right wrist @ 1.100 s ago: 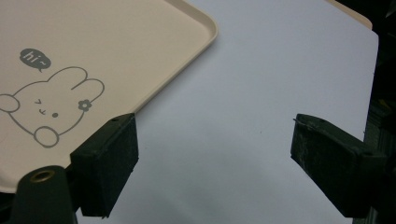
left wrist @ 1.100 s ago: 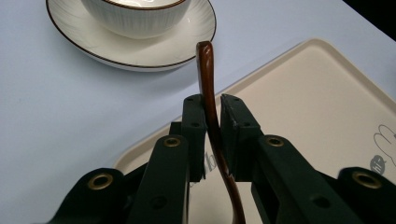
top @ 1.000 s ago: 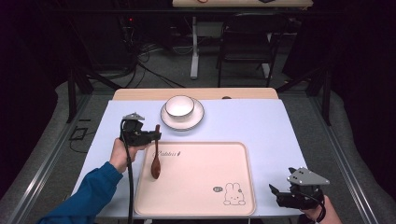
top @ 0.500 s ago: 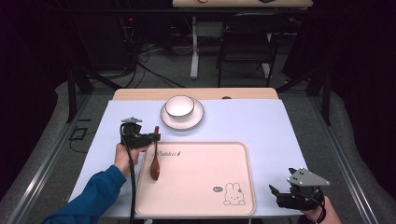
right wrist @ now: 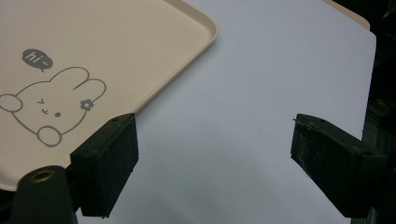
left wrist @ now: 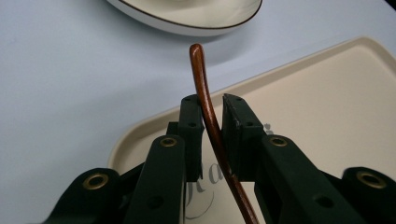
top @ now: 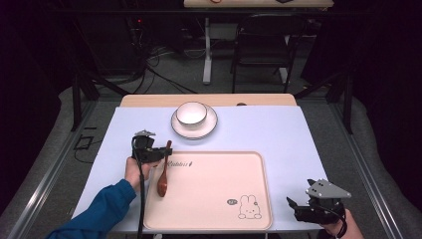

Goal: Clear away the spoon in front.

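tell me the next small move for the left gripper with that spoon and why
Probably lower it a touch more, then open the jaws. The left gripper is shut on the handle of the brown spoon, whose bowl already sits at the left edge of the beige tray. The handle stands tilted up between the jaws, so releasing now might let it drop. The right gripper rests open, off the tray.

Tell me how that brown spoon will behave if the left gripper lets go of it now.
The spoon looks stiff and glossy, so it may slide on the smooth tray. Its bowl end seems to rest on the tray already, so a drop would likely be short. The curved handle could let it rock or roll sideways.
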Tool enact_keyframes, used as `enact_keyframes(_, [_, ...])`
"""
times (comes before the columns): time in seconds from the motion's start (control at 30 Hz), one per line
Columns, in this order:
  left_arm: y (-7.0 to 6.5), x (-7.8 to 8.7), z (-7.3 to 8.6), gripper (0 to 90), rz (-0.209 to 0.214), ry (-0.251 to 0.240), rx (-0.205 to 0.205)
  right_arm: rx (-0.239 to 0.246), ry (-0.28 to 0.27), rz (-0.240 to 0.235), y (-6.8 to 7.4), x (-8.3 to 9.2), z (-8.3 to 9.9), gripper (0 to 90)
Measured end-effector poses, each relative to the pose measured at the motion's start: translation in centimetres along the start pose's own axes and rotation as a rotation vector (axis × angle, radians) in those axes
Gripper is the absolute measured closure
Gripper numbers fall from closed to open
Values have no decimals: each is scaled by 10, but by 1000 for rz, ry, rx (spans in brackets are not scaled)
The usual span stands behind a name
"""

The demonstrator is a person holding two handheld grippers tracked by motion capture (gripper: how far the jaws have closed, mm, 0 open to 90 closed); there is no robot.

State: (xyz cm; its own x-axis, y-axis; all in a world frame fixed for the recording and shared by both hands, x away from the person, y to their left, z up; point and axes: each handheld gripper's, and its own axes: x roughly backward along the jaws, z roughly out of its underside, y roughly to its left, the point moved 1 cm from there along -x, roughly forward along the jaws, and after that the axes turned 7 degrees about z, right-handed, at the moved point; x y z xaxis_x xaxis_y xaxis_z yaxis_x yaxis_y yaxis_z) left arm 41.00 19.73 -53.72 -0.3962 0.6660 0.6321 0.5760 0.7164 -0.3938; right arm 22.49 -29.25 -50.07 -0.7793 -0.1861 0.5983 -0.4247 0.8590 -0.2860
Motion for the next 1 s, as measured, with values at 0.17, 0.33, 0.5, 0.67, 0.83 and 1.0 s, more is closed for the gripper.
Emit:
enact_keyframes(0.17, [1, -7, 4, 777, -12, 39, 0, 0, -1, 0, 0, 0, 0, 143])
enact_keyframes(0.33, [-2, -12, 9, 781, -28, 74, -7, 0, -1, 0, 0, 0, 0, 143])
enact_keyframes(0.5, [-2, -13, 11, 777, -49, 100, -20, -1, -2, 0, 0, 0, 0, 143])
enact_keyframes(0.67, [-2, -15, 12, 769, -65, 116, -24, 0, -3, 0, 0, 0, 0, 143])
enact_keyframes(0.83, [-4, -17, 12, 768, -73, 133, -44, -3, -1, -1, 0, 0, 0, 143])
enact_keyframes(1.0, [-8, -17, 14, 764, -90, 141, -70, -1, -3, 0, 0, 0, 0, 144])
